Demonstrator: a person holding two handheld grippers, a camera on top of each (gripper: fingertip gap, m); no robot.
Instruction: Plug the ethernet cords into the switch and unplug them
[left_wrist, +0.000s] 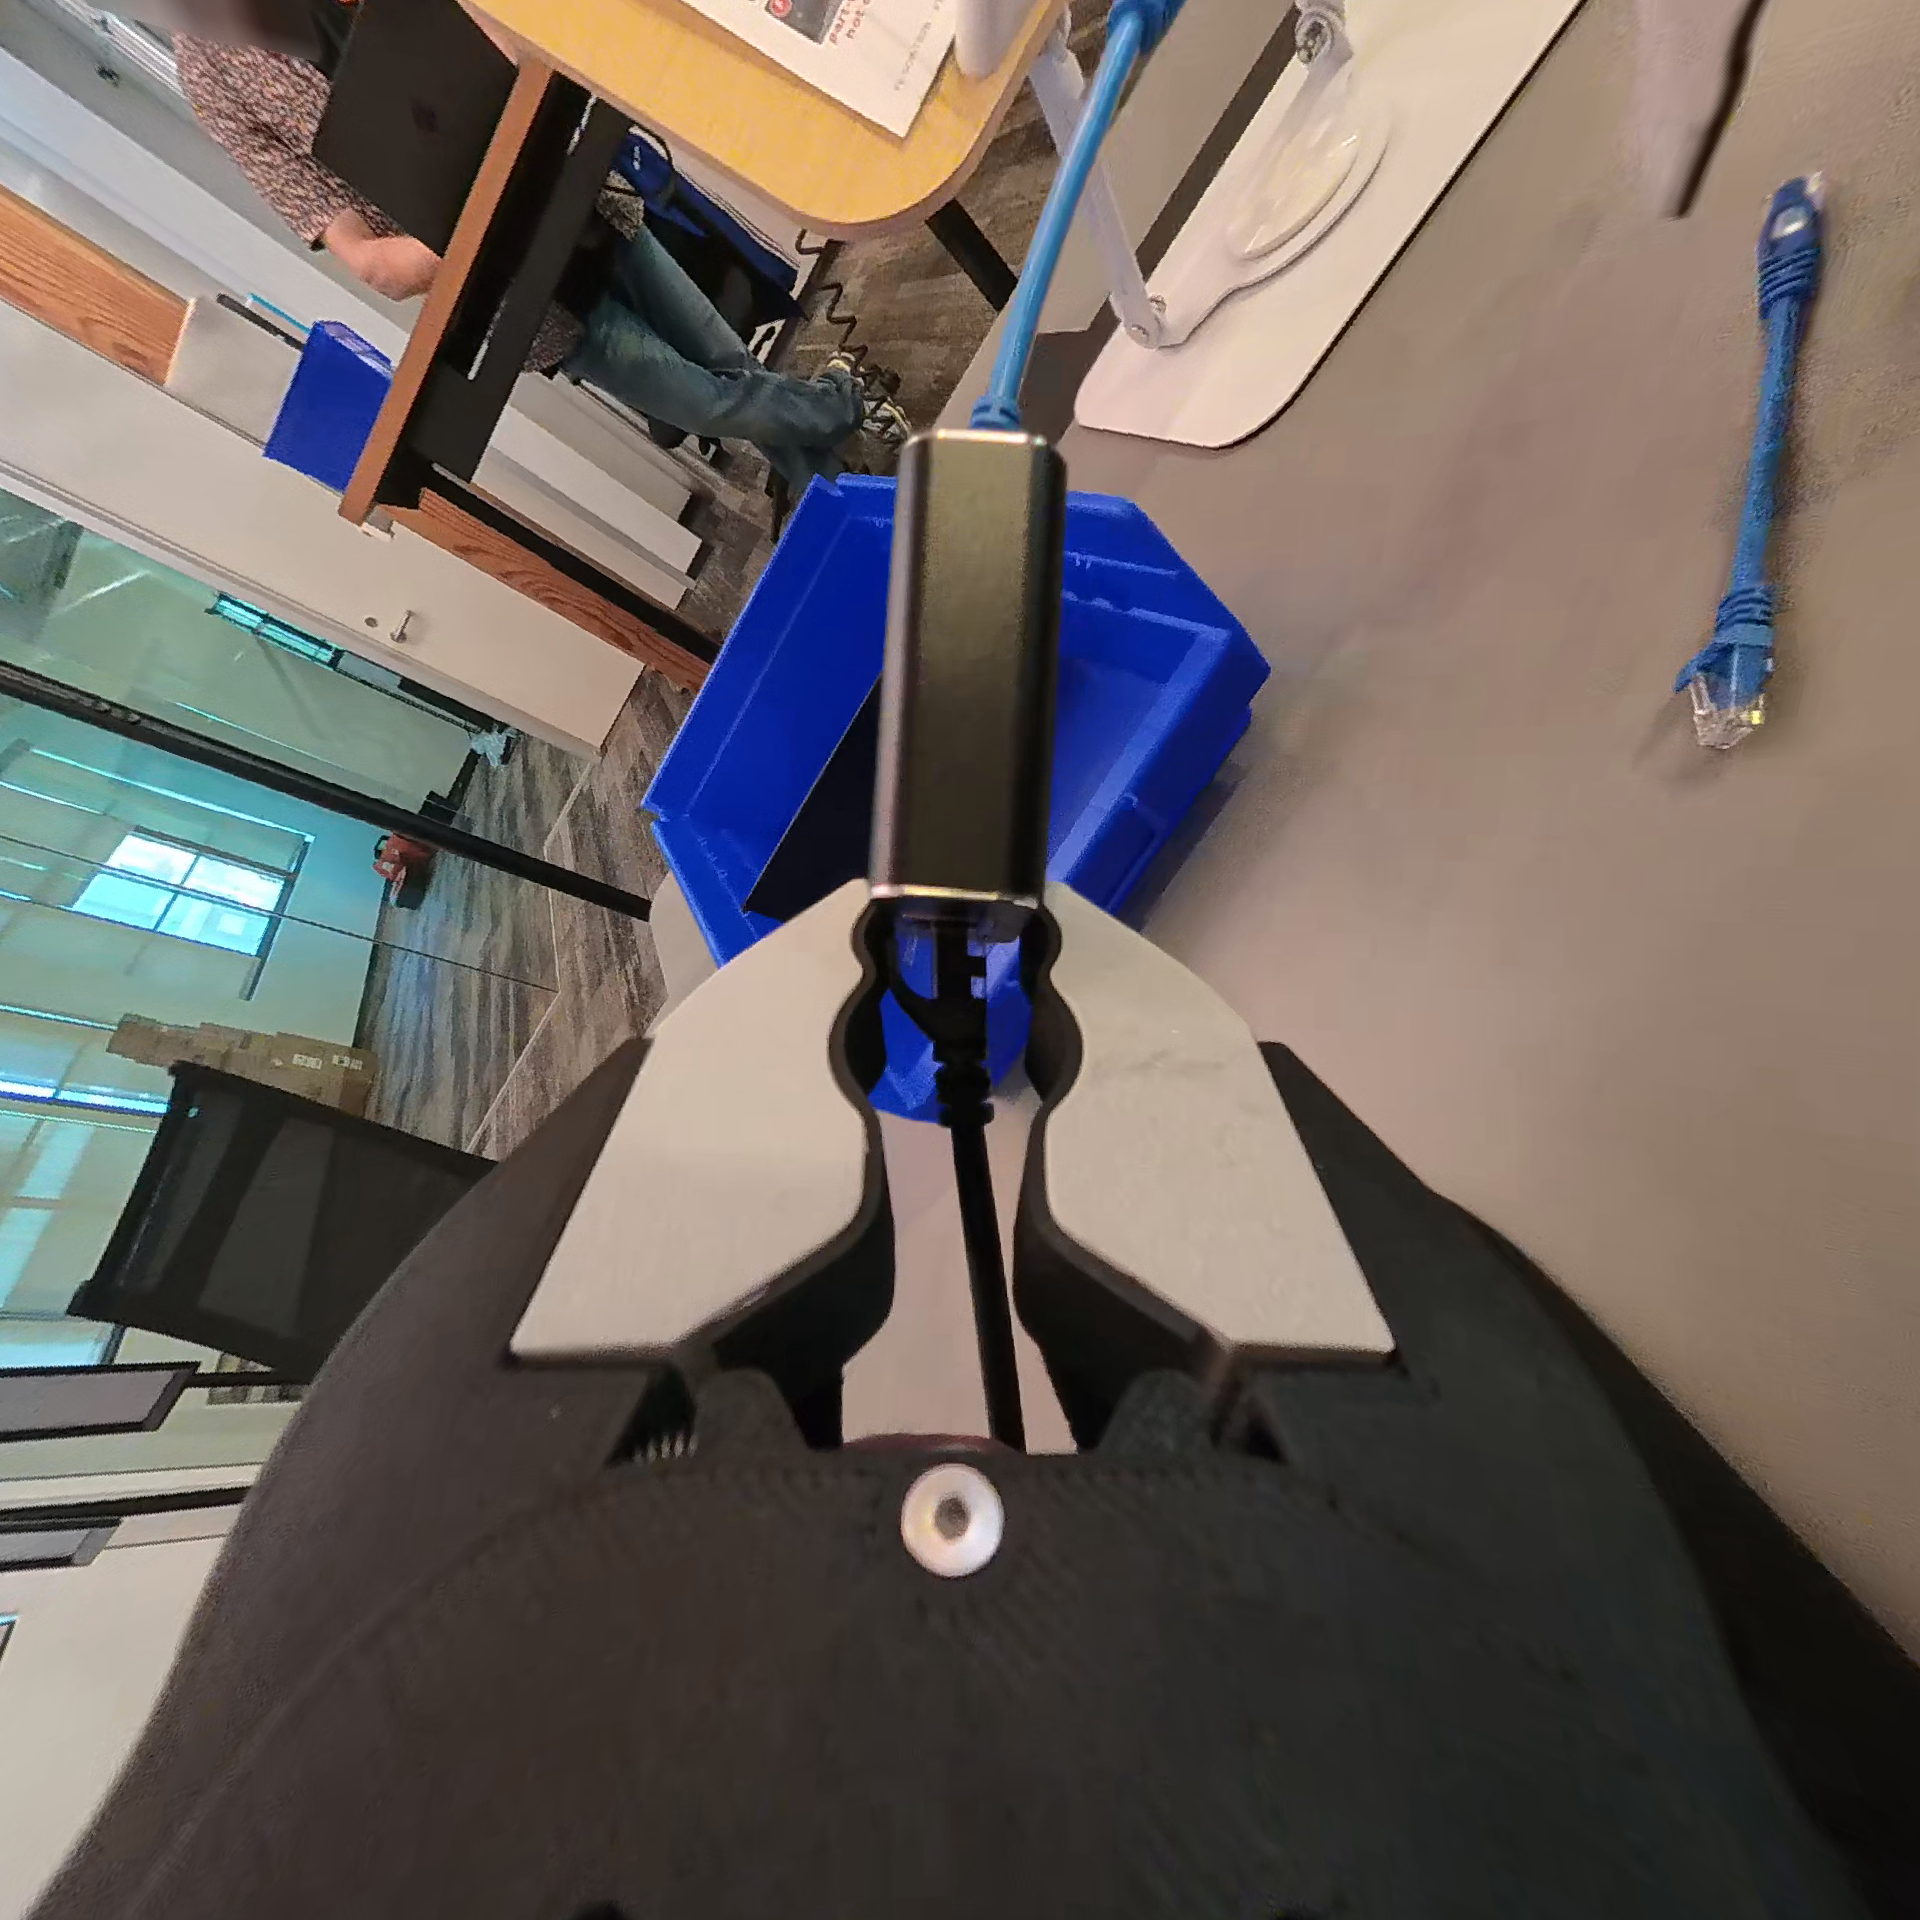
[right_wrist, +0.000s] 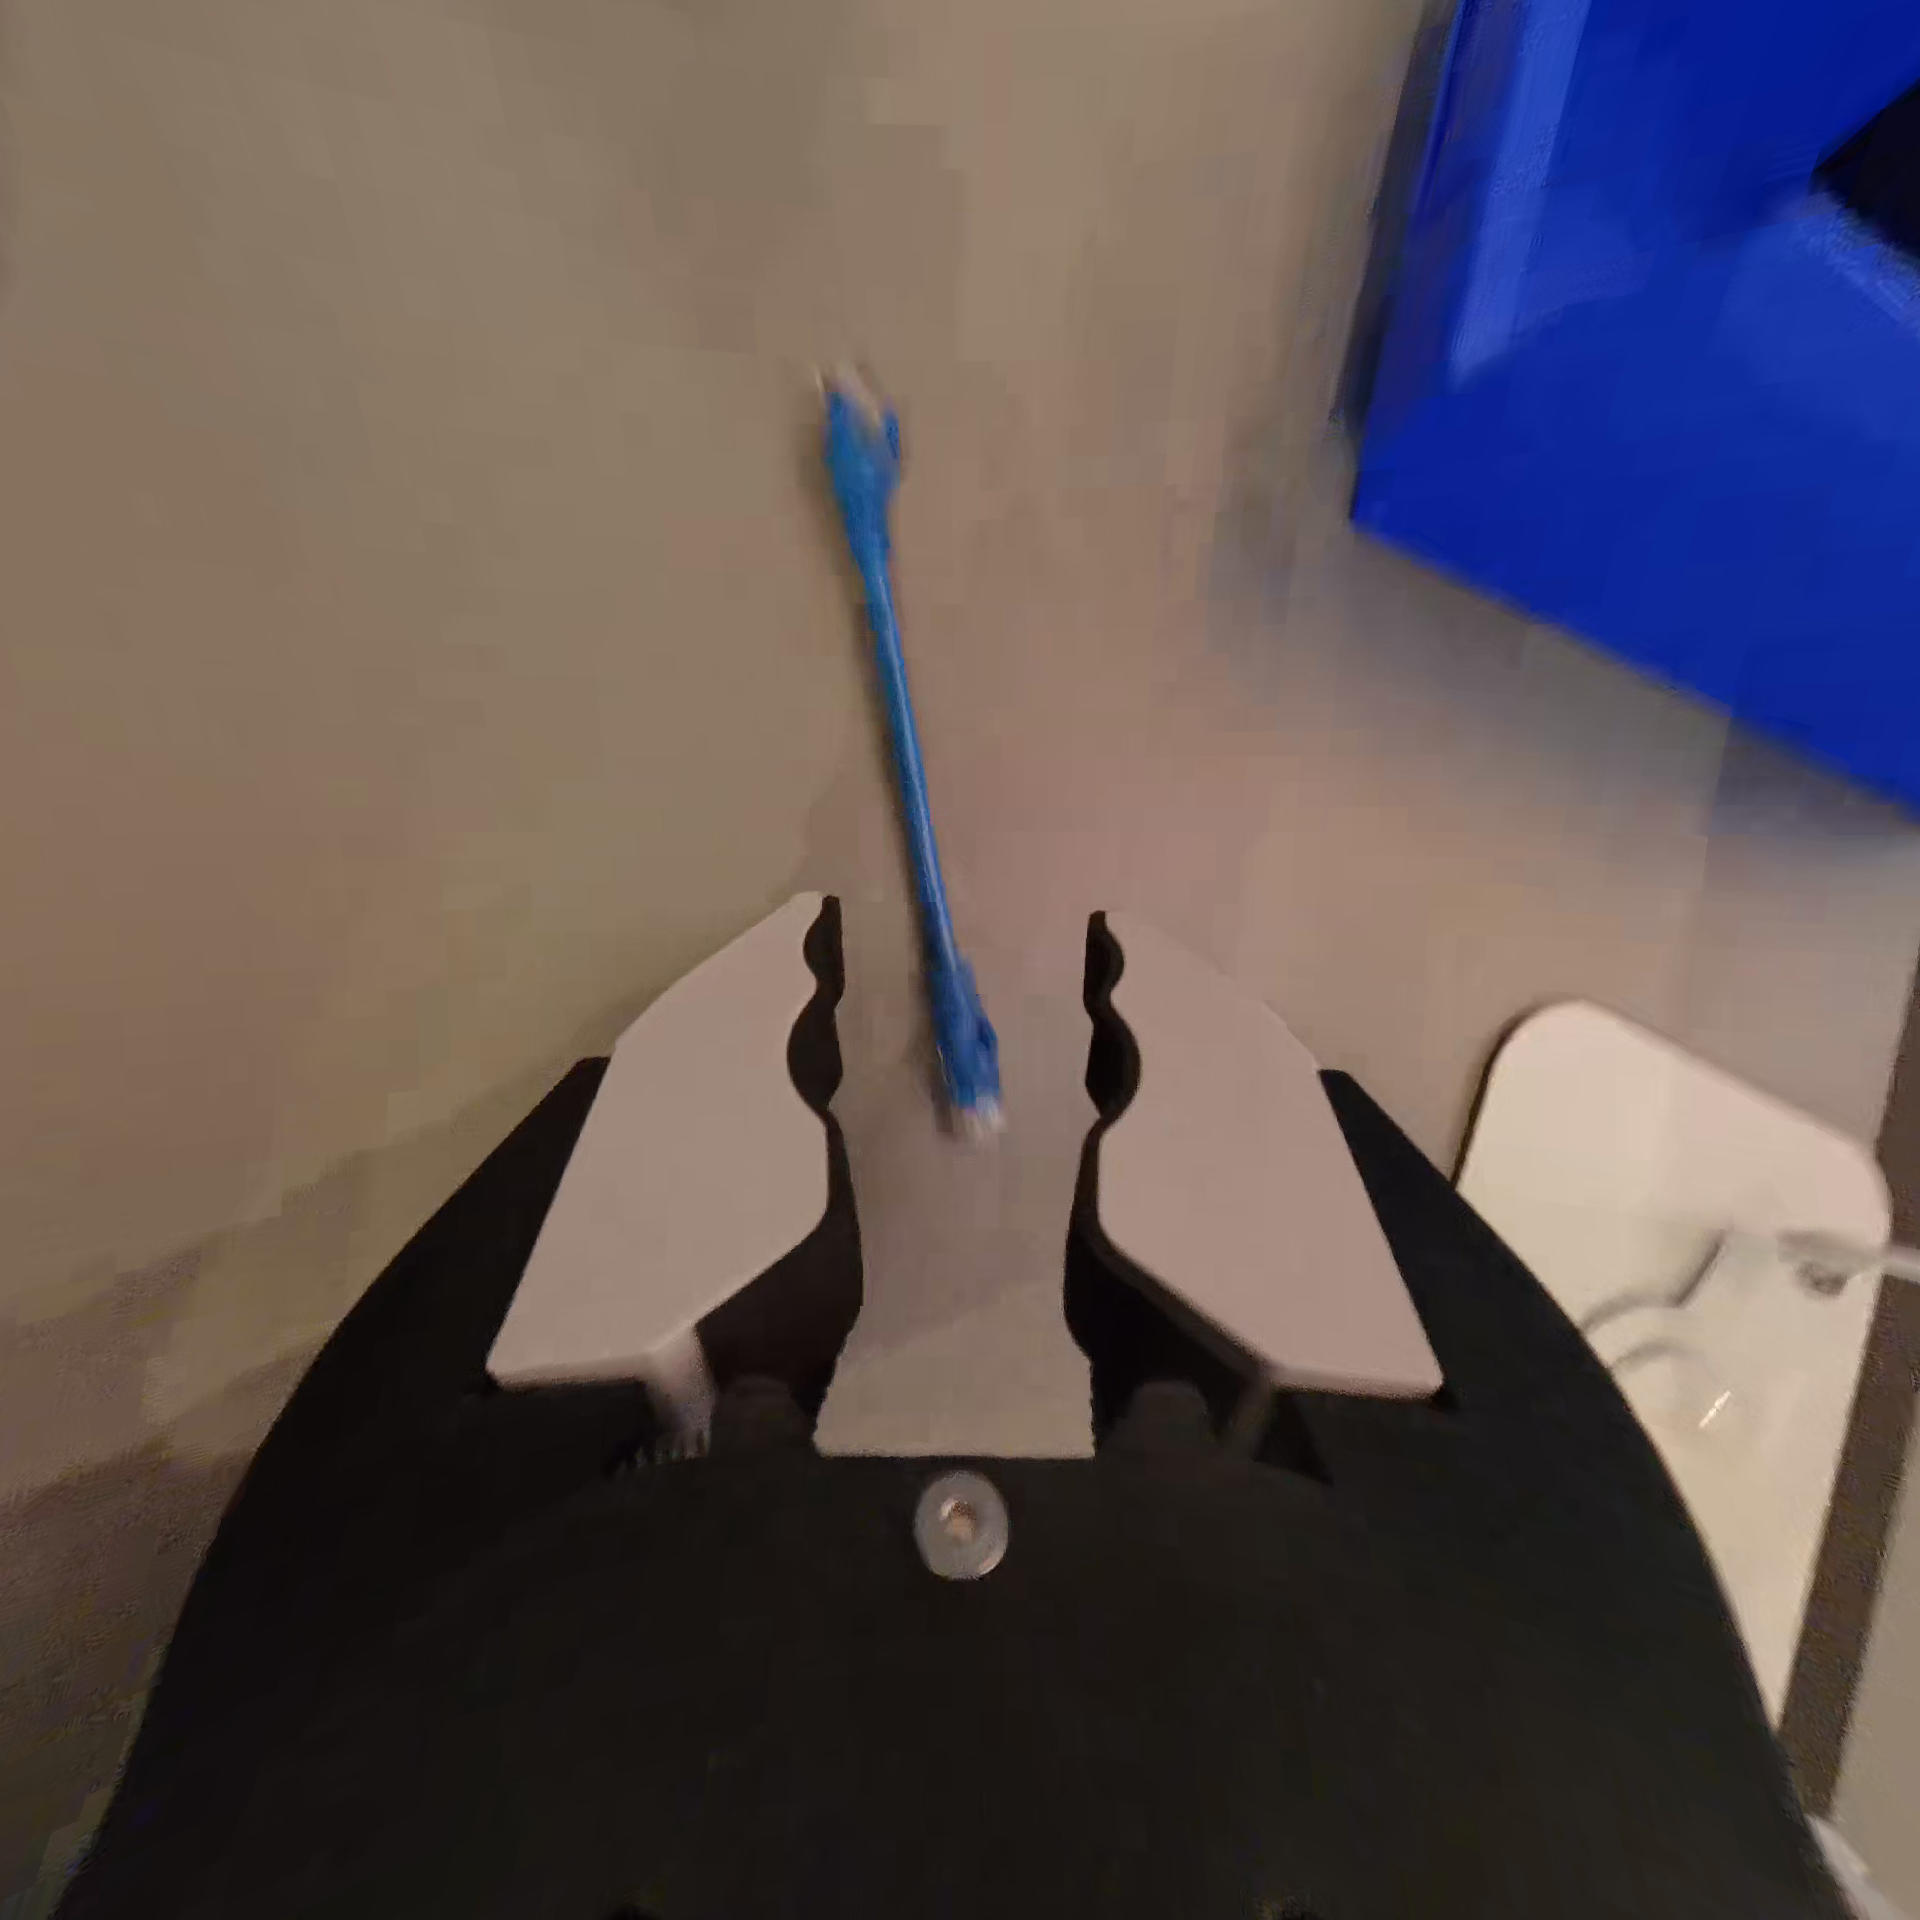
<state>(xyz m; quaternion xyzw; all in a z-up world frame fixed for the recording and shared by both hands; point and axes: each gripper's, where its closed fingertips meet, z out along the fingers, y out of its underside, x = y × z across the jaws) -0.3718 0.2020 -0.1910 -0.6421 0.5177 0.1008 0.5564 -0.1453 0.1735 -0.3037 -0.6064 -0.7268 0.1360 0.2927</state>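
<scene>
In the left wrist view my left gripper (left_wrist: 954, 914) is shut on the near end of a dark metallic box-shaped switch (left_wrist: 977, 665), held off the grey table. A black cord (left_wrist: 982, 1226) runs from the switch back between the fingers. A light blue ethernet cord (left_wrist: 1070, 208) is plugged into its far end. A short blue ethernet cord (left_wrist: 1766, 447) lies loose on the table to the right. In the blurred right wrist view my right gripper (right_wrist: 961, 925) is open above this short cord (right_wrist: 904, 727). The cord's near plug lies between the fingers, and the pads do not touch it.
A blue plastic bin (left_wrist: 1143, 707) stands on the table behind the switch; it also shows at the upper right of the right wrist view (right_wrist: 1662, 364). A white stand base (left_wrist: 1299, 239) lies further back, also (right_wrist: 1662, 1195). A person sits at a wooden desk (left_wrist: 727, 114) beyond the table. The gap from one gripper's tips to the other's is roughly 25 cm.
</scene>
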